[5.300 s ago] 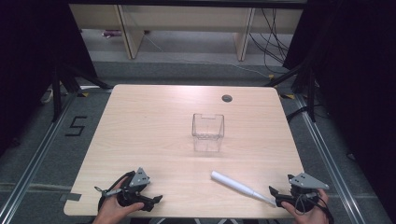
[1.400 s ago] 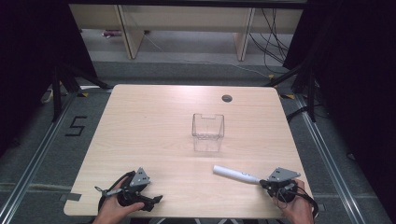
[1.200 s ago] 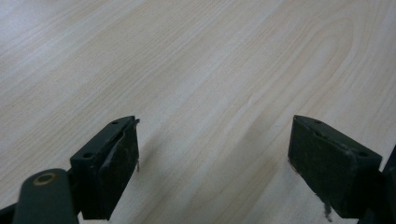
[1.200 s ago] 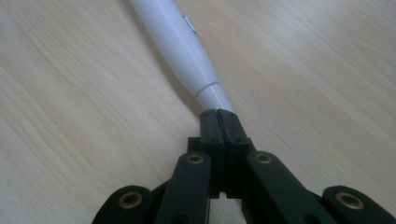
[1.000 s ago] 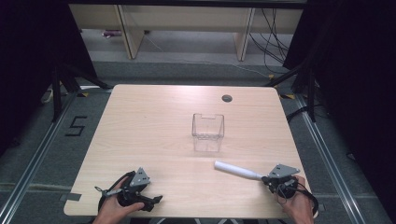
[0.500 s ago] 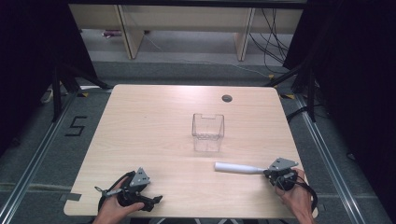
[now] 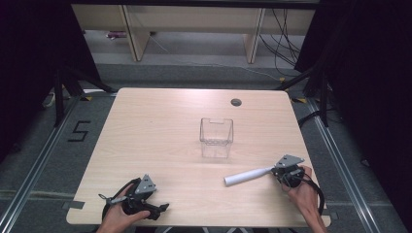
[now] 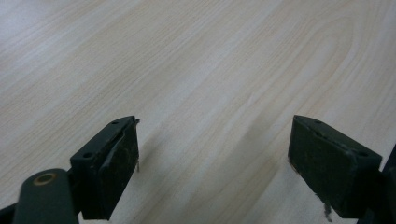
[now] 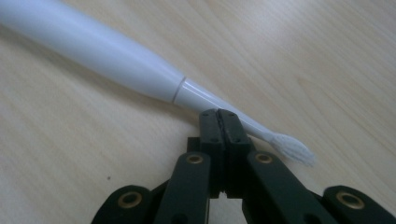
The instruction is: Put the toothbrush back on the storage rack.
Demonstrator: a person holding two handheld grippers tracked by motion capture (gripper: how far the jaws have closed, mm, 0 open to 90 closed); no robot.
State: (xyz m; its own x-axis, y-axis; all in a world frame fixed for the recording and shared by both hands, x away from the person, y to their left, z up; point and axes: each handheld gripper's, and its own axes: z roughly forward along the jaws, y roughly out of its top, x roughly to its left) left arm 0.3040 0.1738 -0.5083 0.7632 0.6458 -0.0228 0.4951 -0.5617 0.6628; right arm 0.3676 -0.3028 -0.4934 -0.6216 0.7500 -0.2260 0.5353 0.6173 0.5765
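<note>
At lower right of the high view, the white plastic electric toothbrush (image 7: 245, 176) is lying on the counter (image 7: 160, 126), nudged by the right gripper (image 9: 218, 116), shut and empty. Regrasping is judged next. The left gripper (image 8: 212, 154) is held wide.

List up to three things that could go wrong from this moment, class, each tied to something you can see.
1. The right gripper is shut, its tips against the electric toothbrush, not around it; pushing may roll it away.
2. The bristles lie beside the jaws and could get crushed.
3. The clear container looks light; a swinging handle might knock it.
</note>
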